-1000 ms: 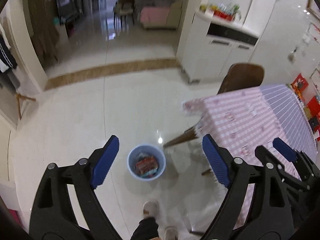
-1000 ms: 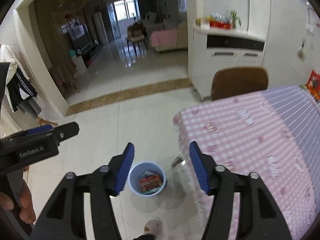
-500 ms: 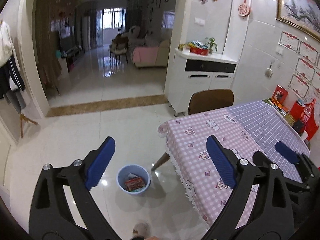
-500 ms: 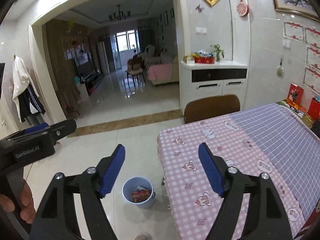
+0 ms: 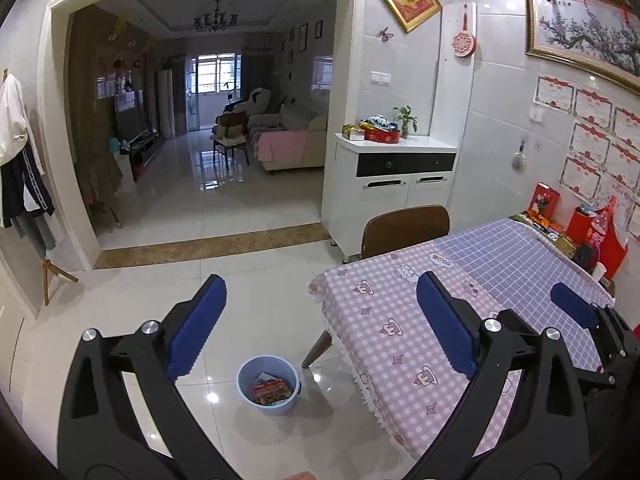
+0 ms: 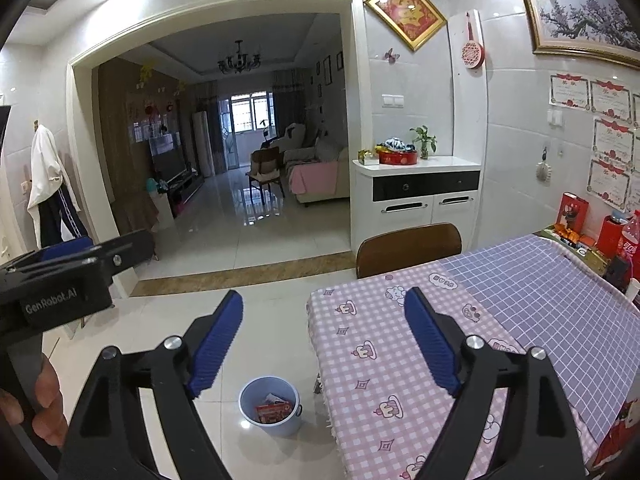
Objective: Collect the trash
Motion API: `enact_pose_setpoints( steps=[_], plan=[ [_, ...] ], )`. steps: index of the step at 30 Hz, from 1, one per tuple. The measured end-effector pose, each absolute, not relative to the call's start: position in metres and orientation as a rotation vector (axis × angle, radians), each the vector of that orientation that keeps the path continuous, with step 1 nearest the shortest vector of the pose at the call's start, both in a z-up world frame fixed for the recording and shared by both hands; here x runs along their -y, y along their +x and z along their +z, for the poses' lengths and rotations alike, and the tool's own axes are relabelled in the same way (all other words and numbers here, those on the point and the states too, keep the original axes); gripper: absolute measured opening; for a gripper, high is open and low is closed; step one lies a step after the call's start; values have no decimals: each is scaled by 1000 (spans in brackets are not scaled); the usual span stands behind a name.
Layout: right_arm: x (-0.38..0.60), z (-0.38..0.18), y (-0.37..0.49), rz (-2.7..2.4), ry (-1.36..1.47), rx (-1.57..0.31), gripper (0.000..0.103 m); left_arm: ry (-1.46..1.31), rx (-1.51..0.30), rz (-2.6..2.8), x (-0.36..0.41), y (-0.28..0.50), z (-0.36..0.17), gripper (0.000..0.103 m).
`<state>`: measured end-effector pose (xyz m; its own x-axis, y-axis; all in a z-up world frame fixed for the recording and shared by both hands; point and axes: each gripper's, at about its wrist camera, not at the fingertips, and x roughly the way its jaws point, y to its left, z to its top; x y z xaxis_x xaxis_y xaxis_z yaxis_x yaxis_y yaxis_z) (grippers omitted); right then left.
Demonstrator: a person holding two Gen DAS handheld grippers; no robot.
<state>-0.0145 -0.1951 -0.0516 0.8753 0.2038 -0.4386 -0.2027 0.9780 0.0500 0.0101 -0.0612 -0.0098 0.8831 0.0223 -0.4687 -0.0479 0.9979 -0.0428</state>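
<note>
Trash [image 5: 271,391] lies in the blue bin [image 5: 269,385] below both tongs, left gripper [image 5: 320,328] and right gripper [image 6: 322,340], which have lifted away, jaws opening and empty, so collecting looks finished.

Glossy white tile floor [image 5: 256,280], white cabinet [image 5: 394,184] (plant on top), arched doorway [image 6: 212,12]

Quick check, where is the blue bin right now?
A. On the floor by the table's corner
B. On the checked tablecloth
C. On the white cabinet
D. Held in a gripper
A: the blue bin stands on the tiled floor beside the table corner, wrappers inside.
</note>
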Motion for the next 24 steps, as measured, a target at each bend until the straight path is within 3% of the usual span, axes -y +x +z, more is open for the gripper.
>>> enact_pose_setpoints(
  steps=[24],
  plan=[
    [158, -49, -29, 144, 49, -474, 84, 11, -467, -36, 29, -5, 3, 94]
  ],
)
